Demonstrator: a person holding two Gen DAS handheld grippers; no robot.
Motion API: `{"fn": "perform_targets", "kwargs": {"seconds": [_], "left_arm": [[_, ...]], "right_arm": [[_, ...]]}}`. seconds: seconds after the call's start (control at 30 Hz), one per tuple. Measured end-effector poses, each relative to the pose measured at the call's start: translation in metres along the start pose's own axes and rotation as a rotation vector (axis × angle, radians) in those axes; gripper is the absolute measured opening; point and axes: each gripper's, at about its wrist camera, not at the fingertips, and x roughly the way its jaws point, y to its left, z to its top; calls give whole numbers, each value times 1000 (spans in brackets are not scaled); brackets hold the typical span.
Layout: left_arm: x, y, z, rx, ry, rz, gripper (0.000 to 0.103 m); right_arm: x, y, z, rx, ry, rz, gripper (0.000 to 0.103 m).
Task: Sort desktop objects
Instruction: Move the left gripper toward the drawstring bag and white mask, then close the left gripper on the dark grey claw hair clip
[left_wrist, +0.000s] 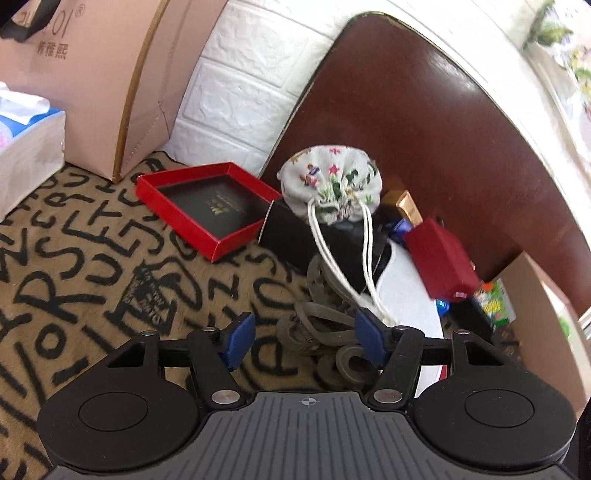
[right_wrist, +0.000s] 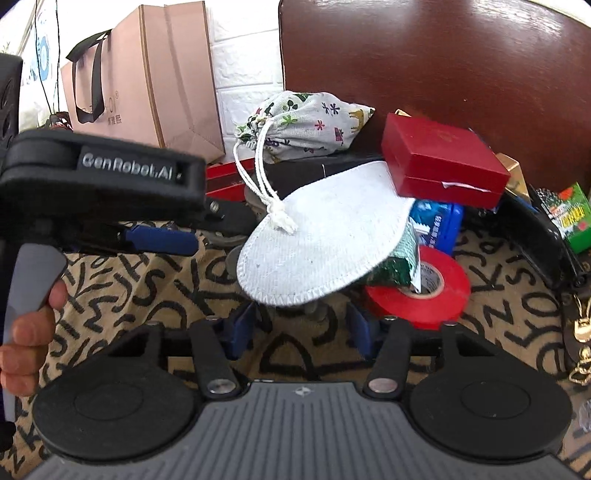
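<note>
A pile of objects lies on the lettered tan cloth (left_wrist: 92, 266). A floral drawstring pouch (left_wrist: 330, 182) sits on a black box (left_wrist: 295, 232), its white cords hanging down. It also shows in the right wrist view (right_wrist: 306, 123). My left gripper (left_wrist: 306, 338) is open, its blue pads either side of grey metal hand tools (left_wrist: 325, 325). My right gripper (right_wrist: 299, 326) is open and empty, just below a white fabric disc (right_wrist: 317, 232) and beside a red tape roll (right_wrist: 421, 291). A closed red box (right_wrist: 439, 162) rests on the pile.
An open red tray (left_wrist: 207, 206) lies left of the pile. A pink paper bag (left_wrist: 103, 74) and a tissue box (left_wrist: 26, 147) stand at the back left. A brown chair back (left_wrist: 424, 129) rises behind. A blue packet (right_wrist: 439, 221), green box (right_wrist: 569, 218) and black strap (right_wrist: 546, 240) lie at right.
</note>
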Motion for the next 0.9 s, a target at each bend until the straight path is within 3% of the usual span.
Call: {"fn": "perform_targets", "kwargs": {"seconds": [0.03, 0.13, 0.33, 0.63, 0.9], "left_arm": [[1, 1, 2, -16, -1, -12, 52], [4, 1, 5, -42, 6, -59, 34], [-9, -3, -2, -36, 6, -26, 15], [-56, -12, -44, -27, 72, -28, 15], [-92, -54, -107, 1, 149, -92, 15]], "right_arm": [[2, 0, 1, 1, 3, 3, 48], [3, -3, 3, 14, 7, 24, 24], [-5, -7, 1, 34, 33, 59, 9], [-50, -2, -28, 22, 74, 123, 8], [-117, -14, -79, 100, 122, 120, 8]]}}
